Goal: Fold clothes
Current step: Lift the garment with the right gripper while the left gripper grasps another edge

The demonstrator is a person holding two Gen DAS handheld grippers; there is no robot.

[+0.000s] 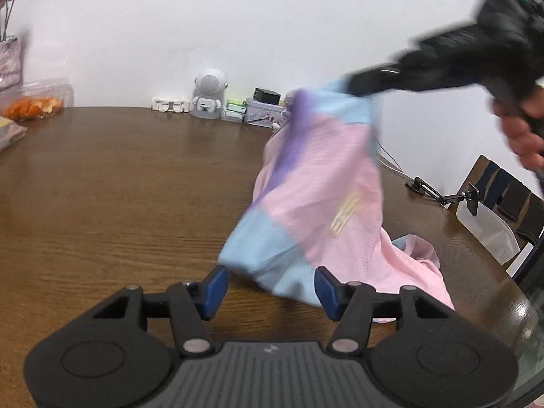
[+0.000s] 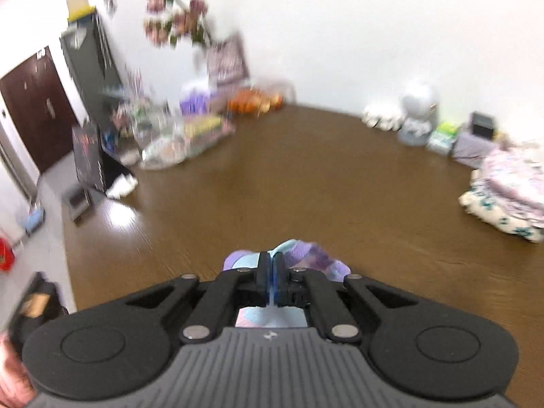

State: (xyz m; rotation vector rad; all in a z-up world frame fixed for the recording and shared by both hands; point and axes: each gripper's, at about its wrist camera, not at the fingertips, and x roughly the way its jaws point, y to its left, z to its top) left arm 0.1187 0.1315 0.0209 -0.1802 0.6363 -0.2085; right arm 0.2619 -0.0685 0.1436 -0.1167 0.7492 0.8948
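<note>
Right tongs clamping pastel garment, left tongs spread, orange peels in bag

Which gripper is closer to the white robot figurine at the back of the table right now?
Hard to call. The left gripper is low at the near edge, facing the white robot figurine; the right gripper, raised with the shirt, seems nearer.

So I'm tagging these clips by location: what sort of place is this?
Most likely a lived-in home, perhaps a dining room. A large wooden table stands against a white wall, with a small robot figure, bagged snacks and a stack of folded clothes on it, and a dining chair beside it.
</note>
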